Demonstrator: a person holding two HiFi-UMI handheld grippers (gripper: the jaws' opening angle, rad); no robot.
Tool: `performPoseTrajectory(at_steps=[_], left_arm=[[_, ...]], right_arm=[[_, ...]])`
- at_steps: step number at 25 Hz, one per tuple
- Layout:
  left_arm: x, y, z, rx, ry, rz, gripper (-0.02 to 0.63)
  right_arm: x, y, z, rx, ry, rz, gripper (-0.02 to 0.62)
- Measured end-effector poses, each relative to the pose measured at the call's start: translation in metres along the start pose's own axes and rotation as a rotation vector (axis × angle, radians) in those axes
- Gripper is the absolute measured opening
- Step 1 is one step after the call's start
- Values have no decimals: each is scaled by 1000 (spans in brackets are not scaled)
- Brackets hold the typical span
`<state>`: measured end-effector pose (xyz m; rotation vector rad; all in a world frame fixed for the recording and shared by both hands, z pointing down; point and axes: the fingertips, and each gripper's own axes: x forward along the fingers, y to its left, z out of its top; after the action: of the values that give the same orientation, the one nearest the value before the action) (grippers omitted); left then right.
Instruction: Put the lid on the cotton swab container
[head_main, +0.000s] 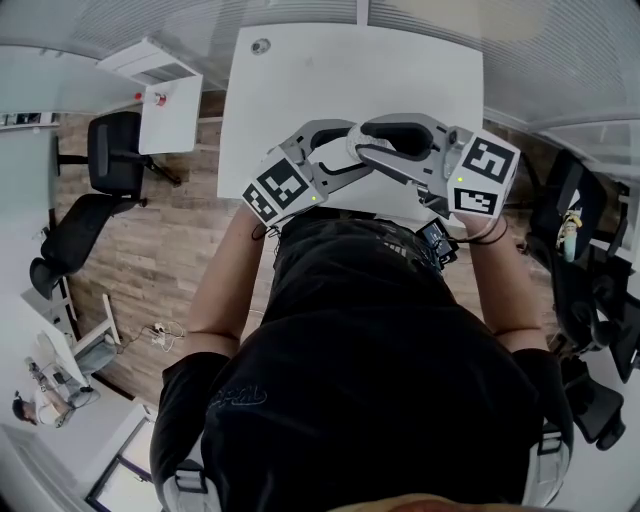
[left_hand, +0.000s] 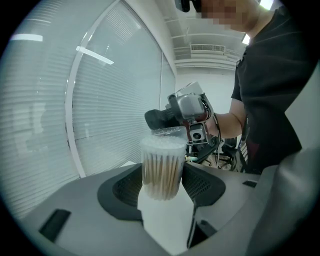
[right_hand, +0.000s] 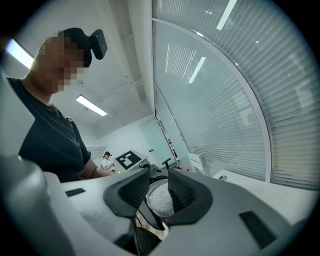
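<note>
While clamping the upright clear plastic cotton swab container (left_hand: 161, 162) in part-open left tongs (left_hand: 162, 186), pinches the round clear lid (left_hand: 167, 131) in right tongs (right_hand: 159, 186) at 12 o'clock, over its mouth. Probably needs pressing down that vertical axis.

The cotton swab container (left_hand: 161, 172) stands upright between the jaws of the left gripper (left_hand: 161, 186), over the near part of the table (head_main: 300, 80). The lid (left_hand: 167, 131) sits right at the container's top, between the jaws of the right gripper (right_hand: 159, 194), which faces the left one head-on.
</note>
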<state>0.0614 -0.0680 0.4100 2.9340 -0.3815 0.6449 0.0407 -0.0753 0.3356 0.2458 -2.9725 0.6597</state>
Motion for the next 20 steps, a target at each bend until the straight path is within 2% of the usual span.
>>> performPoseTrajectory(at_steps=[2, 6, 20], left_arm=[[-1, -1, 0, -5, -3, 4, 259], [-1, -2, 2, -8, -5, 15, 259], [1, -7, 4, -21, -7, 51, 259]], right_arm=[[0, -2, 0, 6, -8, -12, 108], [0, -2, 0, -26, 5, -46, 96], [-2, 1, -6, -122, 38, -128, 92]])
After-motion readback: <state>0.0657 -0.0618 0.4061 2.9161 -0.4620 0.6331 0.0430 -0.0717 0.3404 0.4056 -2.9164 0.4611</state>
